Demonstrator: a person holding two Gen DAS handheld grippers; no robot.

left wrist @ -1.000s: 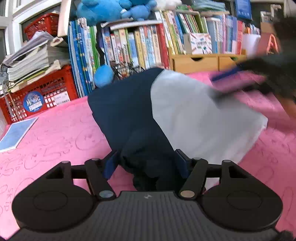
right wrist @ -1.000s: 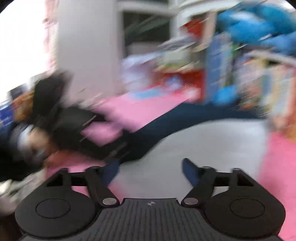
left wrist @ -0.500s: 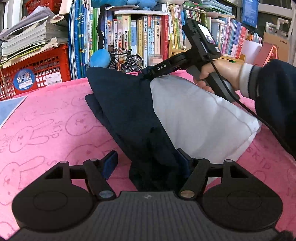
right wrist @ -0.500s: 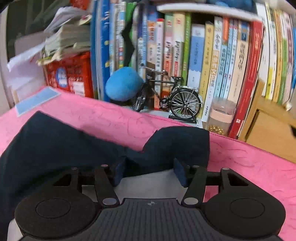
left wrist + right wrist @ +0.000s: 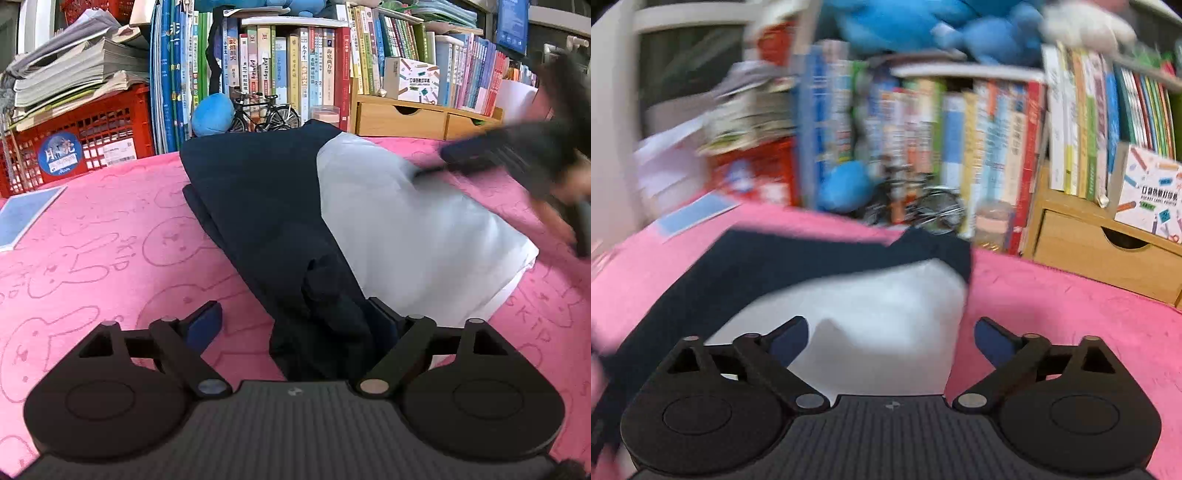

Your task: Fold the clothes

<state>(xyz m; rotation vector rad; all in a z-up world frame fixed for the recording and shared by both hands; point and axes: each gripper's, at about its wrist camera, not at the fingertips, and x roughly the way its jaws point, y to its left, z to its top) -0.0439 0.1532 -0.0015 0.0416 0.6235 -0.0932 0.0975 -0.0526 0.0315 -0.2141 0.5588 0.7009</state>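
Both grippers let go after a fold on the pink rabbit-print cloth-covered surface (image 5: 96, 236).

The navy-and-white folded garment (image 5: 280, 206) lies mid-surface, near the bookshelf. The left gripper (image 5: 295, 325) has just been opening, jaws released, navy cloth between them unpinched. The right gripper (image 5: 891, 341) has just spread wide, jaws over the white panel. Next likely calls for regripping an edge. Blur hides the right hand.

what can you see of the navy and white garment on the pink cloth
The garment is soft fabric, part navy, part white, lying folded on the pink cloth. The navy side lies left in the left wrist view, the white panel right. A bunched navy end sits between the open left gripper fingers. The right gripper hovers open over the white part.
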